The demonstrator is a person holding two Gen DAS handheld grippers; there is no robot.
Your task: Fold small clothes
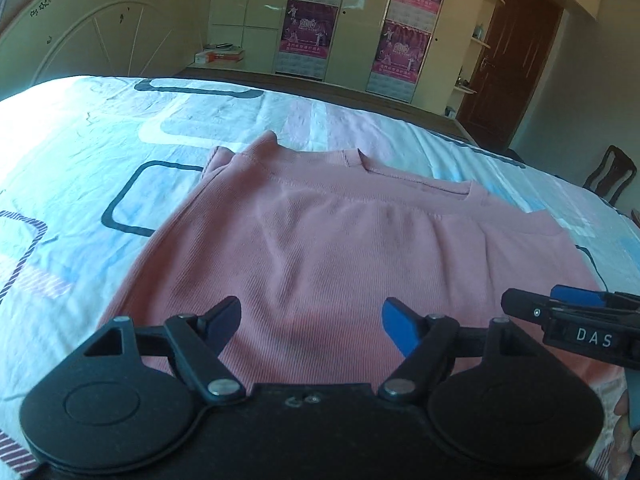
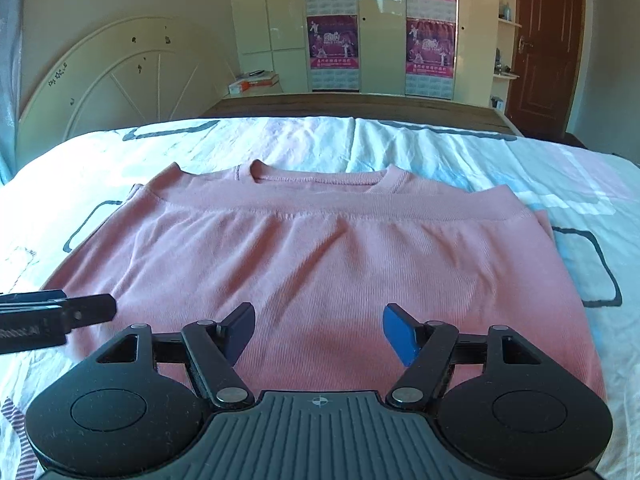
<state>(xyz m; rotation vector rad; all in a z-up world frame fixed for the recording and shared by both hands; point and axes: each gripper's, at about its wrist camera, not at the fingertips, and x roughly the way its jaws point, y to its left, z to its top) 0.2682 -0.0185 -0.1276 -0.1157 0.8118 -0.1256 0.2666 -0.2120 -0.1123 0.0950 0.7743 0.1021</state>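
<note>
- Bed [image 2: 460, 152]: fills the lower half of both views; covered by a pale sheet printed with dark rounded-rectangle outlines and pink and blue patches; a curved cream headboard [image 2: 120, 80] stands at its left end.
- Wardrobe [image 2: 376, 24]: cream doors along the far wall, beyond the bed; four pink posters [image 2: 332, 42] are fixed on the doors in two columns; a dark brown door [image 2: 540, 48] stands to its right; a dark chair [image 1: 610, 174] shows at the right edge of the left wrist view.
- Pink shirt [image 2: 320, 264]: lies flat on the bed, roughly central, directly ahead of both cameras; folded so that a ribbed hem band runs across just short of the neckline; the round collar is at the far edge; the near part passes under both tools.
- Left hand-held gripper [image 1: 312, 324]: held low over the near left part of the shirt; jaws wide apart, nothing between them; whether the fingertips touch the cloth cannot be told.
- Right hand-held gripper [image 2: 319, 330]: held low over the near right part of the shirt, just beside the left one; jaws wide apart, nothing between them; contact with the cloth cannot be told.
- Small boxes [image 2: 254, 82]: stacked on a low surface between headboard and wardrobe.
</note>
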